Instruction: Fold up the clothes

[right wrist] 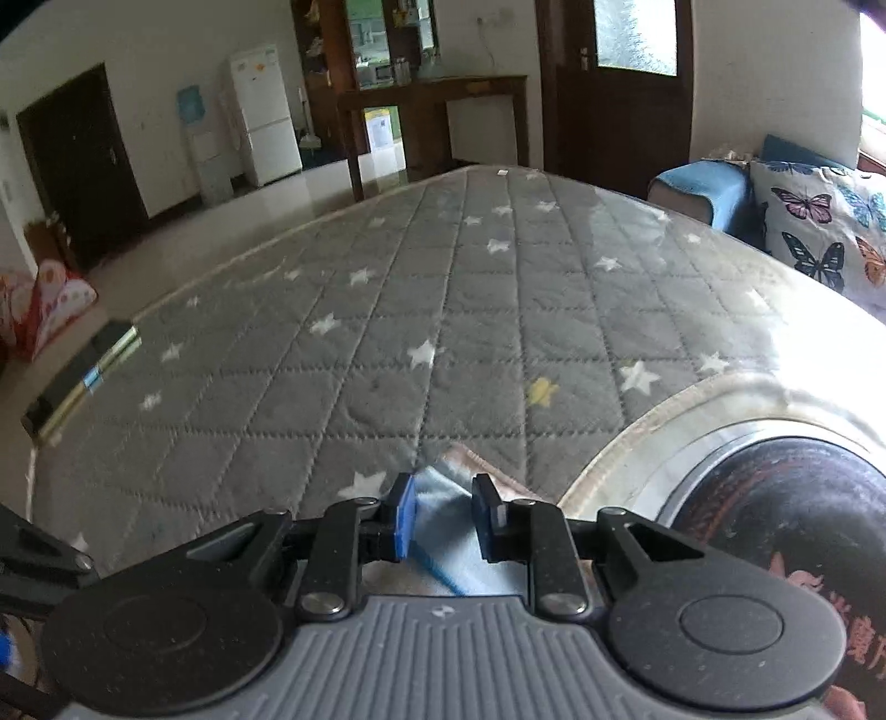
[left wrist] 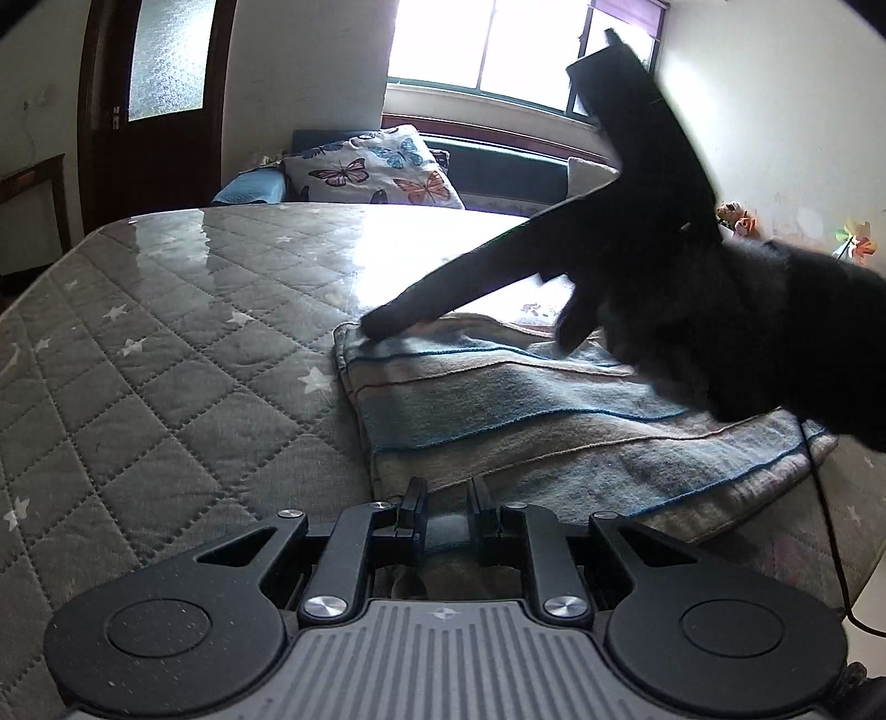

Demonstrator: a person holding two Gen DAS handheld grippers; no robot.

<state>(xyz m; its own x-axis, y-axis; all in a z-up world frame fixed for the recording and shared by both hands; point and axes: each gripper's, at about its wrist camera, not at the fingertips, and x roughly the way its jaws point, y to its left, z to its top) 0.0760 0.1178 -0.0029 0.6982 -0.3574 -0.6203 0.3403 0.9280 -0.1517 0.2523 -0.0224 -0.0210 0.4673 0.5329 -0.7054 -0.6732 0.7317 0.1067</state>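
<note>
Striped cloth (left wrist: pixel 554 421), folded into a thick soft pad of blue and beige bands, is lying near the right edge of the quilted grey mattress (left wrist: pixel 166 360), whose star-printed cover is shining under a clear glossy film. Much of the cloth's far side is being hidden by the blurred, dark right gripper (left wrist: pixel 382 327), whose tips are resting at the far left corner of the pad. In its own view, the right gripper (right wrist: pixel 446 520) is pinching a fold of pale blue fabric between narrowly parted jaws. The left gripper (left wrist: pixel 447 515) is likewise closing on the near hem, though the contact is hard to make out. A butterfly cushion (left wrist: pixel 376 166), a bright window (left wrist: pixel 498 50) and a dark wooden door (left wrist: pixel 160 88) are standing beyond.
</note>
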